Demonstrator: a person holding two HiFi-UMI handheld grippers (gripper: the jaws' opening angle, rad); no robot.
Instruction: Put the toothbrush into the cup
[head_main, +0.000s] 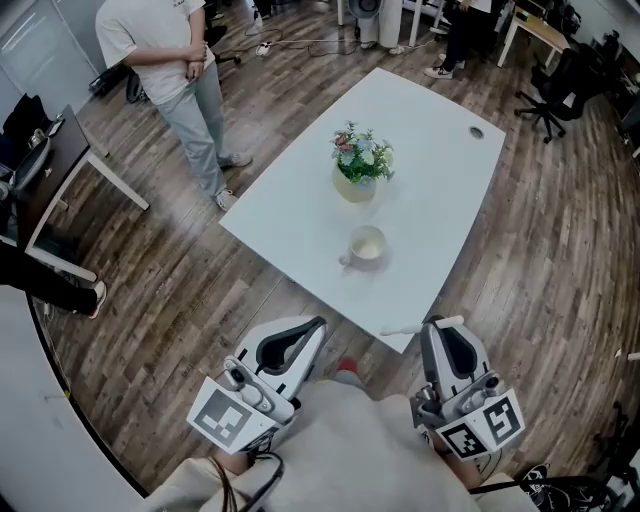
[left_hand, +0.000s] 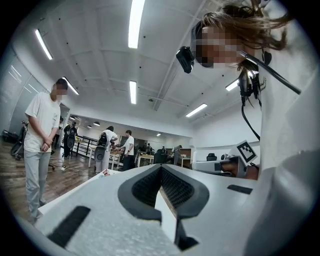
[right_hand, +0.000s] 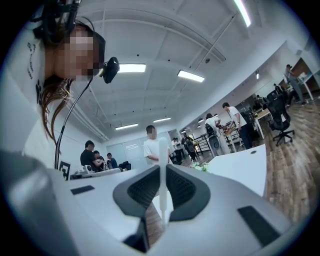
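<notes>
Clamping the light, stiff, probably slippery toothbrush (right_hand: 162, 170) by its handle, the right gripper (head_main: 437, 325) hung at the table (head_main: 440, 200) edge, short of the cup (head_main: 367, 245), while the left gripper (head_main: 315, 325) sat closed, empty.

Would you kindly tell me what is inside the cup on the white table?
Only the cup's pale, bare interior shows; nothing stands in it. Its near inner wall is hidden by the rim. The toothbrush is clamped in the right gripper, not in the cup.
</notes>
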